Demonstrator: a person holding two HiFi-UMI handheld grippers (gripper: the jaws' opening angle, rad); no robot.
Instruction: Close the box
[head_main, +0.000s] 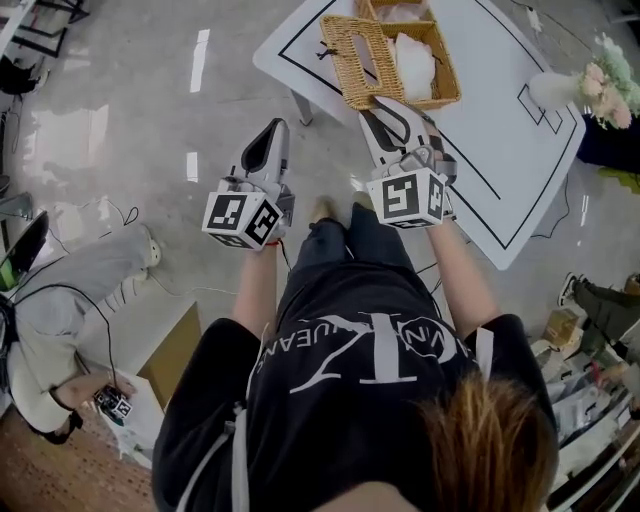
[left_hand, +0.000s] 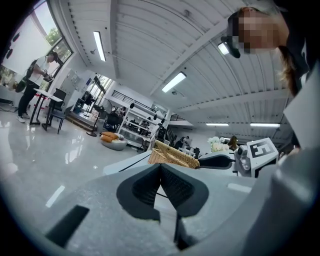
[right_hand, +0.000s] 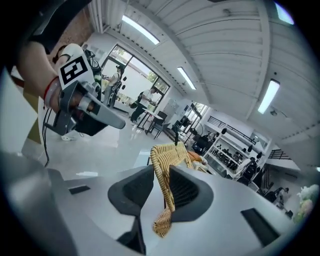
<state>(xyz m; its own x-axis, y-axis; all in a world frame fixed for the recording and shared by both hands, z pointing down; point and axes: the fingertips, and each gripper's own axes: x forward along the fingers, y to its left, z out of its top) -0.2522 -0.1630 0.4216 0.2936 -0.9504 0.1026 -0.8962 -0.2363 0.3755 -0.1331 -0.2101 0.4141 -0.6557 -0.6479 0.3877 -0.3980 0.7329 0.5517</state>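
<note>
Up at 12 o'clock on the worktop (head_main: 520, 140) sits the box (head_main: 447, 75), lid (head_main: 355, 55) open at its 9. The right tool (head_main: 388, 112) is clamped on that lid, which likely needs swinging toward 3. The left tool (head_main: 268, 140) is pinched together, empty.

1 white table (head_main: 505, 95) with black outlines is recorded on a glossy grey floor (head_main: 130, 120), with 1 pale vase (head_main: 553, 90) of pink and white flowers (head_main: 612, 80) set near its right edge. 1 person in pale clothing (head_main: 75, 290) is seen crouched at the left, near a brown cardboard panel (head_main: 172, 355). Storage racks (left_hand: 135, 125) and 1 standing person (left_hand: 35, 75) are noted in the background under ceiling strip lights (left_hand: 174, 81).
</note>
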